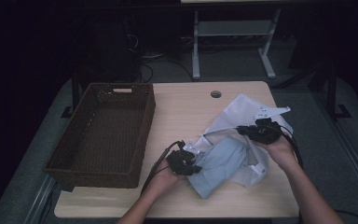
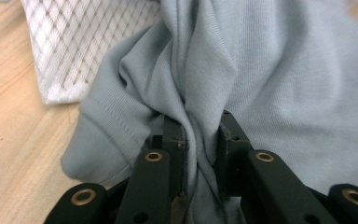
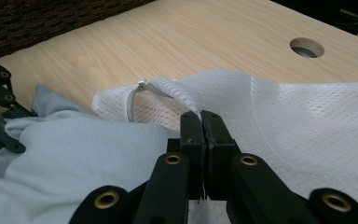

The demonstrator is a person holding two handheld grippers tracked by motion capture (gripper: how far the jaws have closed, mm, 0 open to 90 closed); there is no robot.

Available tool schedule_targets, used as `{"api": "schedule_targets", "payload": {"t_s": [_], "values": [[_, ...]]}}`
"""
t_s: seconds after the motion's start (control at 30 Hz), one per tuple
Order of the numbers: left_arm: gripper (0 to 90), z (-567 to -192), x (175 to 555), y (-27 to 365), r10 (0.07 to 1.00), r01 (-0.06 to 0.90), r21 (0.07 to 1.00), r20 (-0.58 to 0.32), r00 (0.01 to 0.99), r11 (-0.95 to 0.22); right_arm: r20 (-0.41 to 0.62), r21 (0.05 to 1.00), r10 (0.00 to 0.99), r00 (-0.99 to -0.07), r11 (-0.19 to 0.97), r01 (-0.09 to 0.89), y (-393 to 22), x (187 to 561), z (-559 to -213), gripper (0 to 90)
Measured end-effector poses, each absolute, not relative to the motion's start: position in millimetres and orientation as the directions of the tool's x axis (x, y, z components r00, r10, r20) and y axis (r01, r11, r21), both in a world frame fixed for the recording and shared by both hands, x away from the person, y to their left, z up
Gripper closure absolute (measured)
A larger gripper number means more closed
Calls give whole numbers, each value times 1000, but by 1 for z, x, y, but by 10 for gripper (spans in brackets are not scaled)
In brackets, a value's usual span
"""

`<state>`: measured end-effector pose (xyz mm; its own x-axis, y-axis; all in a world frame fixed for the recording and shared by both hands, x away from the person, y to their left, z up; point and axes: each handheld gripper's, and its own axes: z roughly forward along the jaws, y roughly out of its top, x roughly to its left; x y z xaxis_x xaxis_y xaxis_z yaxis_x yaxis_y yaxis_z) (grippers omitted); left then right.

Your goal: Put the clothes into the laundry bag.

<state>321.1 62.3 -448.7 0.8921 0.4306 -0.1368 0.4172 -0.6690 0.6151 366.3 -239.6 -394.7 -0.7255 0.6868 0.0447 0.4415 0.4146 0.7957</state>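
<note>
A pale blue-grey knit garment [image 1: 221, 163] is lying bunched on the right half of the table, partly inside a white mesh laundry bag [image 1: 242, 112] that is spreading out beneath and behind it. The garment's fabric is soft with a fine rib, gathering into deep folds; the bag is a thin diamond-pattern net with a hemmed edge and a small zipper pull [image 3: 141, 84].

The left gripper [image 2: 203, 135] is pinching a twisted fold of the garment between its black jaws, which are standing narrow with cloth filling the gap. The right gripper [image 3: 201, 122] is clamping the rim of the mesh bag, its jaws pressing together on the thin netting and lifting that edge off the table.

Both hands are entering from the near edge of the table [image 1: 177, 105], a light wood-grain top with a round cable hole [image 1: 216, 94]. A dark brown wicker basket [image 1: 142, 140], rectangular and deep, is sitting on the left half, well apart from the garment. The room beyond is dim, with a white metal frame [image 1: 196, 46] standing on a grey floor.
</note>
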Motion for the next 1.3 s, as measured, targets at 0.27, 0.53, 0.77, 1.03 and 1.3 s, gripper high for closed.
{"api": "schedule_targets", "payload": {"t_s": [0.27, 0.53, 0.77, 1.03, 1.3], "values": [[780, -428, 314, 58, 399, 428, 698, -218, 891, -574, 43, 789, 681, -731, 426, 443, -236, 366, -396, 875], [783, -416, 315, 46, 393, 442, 741, -259, 882, -506, 43, 791, 668, -743, 431, 434, -231, 364, -395, 875], [783, -416, 325, 32, 449, 477, 750, -268, 853, -458, 51, 799, 642, -765, 433, 417, -222, 355, -390, 878], [779, -428, 335, 17, 503, 495, 745, -248, 828, -448, 78, 805, 606, -791, 429, 409, -215, 342, -387, 880], [772, -445, 339, 15, 533, 517, 727, -245, 810, -452, 113, 806, 579, -807, 422, 415, -212, 321, -392, 881]]}}
